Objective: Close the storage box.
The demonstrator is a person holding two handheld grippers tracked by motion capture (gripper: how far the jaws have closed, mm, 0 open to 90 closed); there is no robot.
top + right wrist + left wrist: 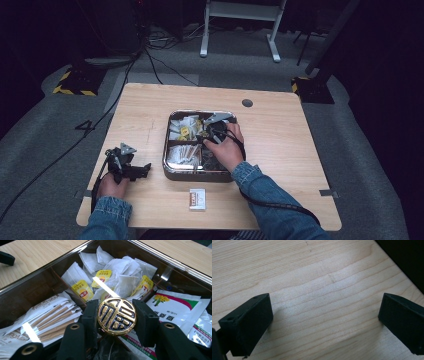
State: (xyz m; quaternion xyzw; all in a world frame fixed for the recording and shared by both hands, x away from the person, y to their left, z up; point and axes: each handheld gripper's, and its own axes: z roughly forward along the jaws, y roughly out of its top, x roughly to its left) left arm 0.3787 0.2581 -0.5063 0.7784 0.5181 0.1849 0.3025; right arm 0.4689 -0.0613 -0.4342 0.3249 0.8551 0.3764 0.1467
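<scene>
A dark metal-rimmed box [196,176] with compartments stands mid-table. In the right gripper view a round gold knob [116,316] with a raised character sits between the black jaws; my right gripper [116,308] is shut on it from both sides. The knob seems to belong to a clear lid, whose glare streaks lie over the contents. From above, my right gripper [210,133] is over the box's far right part. My left gripper [144,169] lies on the table left of the box, open, with only bare wood [312,270] between the jaws of the left gripper [327,307].
Under the lid lie white and yellow tea bags [82,290], paper stick packets [50,315] and flower-printed sachets [172,307]. A small carton [197,199] lies near the table's front edge. A round cable hole [247,103] sits at the far side.
</scene>
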